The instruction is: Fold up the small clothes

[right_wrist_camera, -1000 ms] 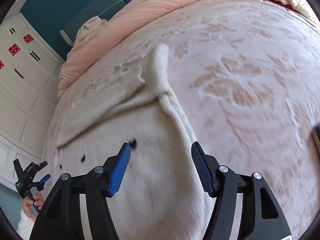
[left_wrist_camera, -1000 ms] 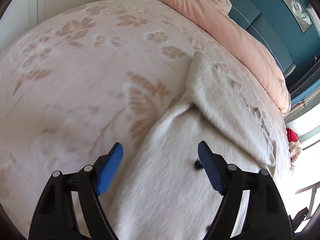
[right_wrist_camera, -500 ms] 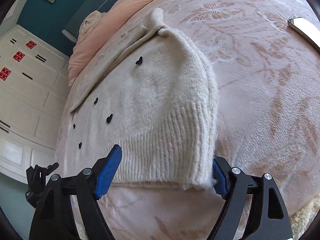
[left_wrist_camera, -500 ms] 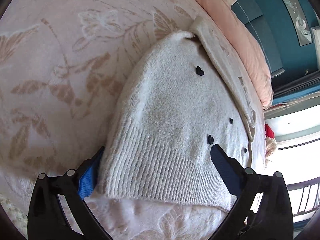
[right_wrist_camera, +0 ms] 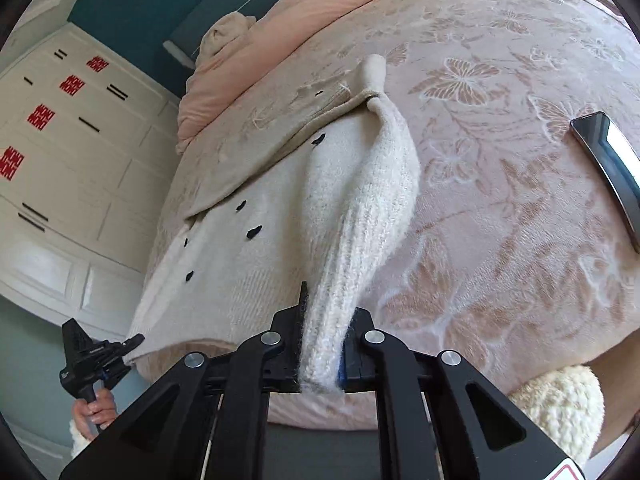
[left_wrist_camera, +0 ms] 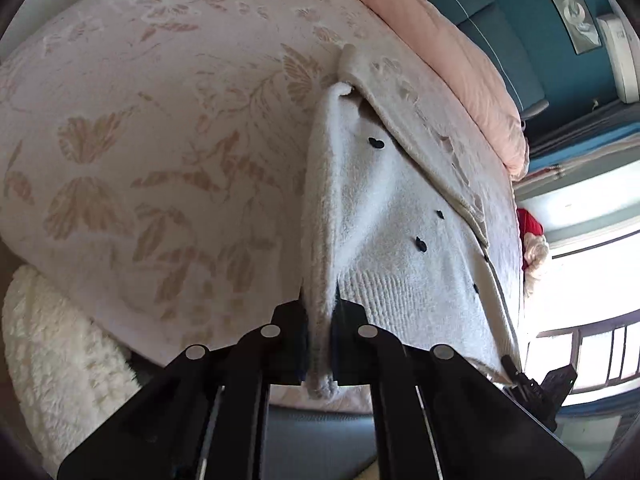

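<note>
Both jaws just clamped shut on the sweater [left_wrist_camera: 372,208] hem, one corner each.
Top part's already folded down toward the pink duvet [left_wrist_camera: 448,52]; I reckon the bottom fold's still left.

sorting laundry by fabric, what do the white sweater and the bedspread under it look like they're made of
White sweater: seemingly fuzzy wool or acrylic knit, matte; ribbed hem and stray fibres show.
Bedspread: looks like soft plush fleece or velvet, slight sheen, with embossed butterfly and leaf patterns. Exact fibres can't be told.
</note>
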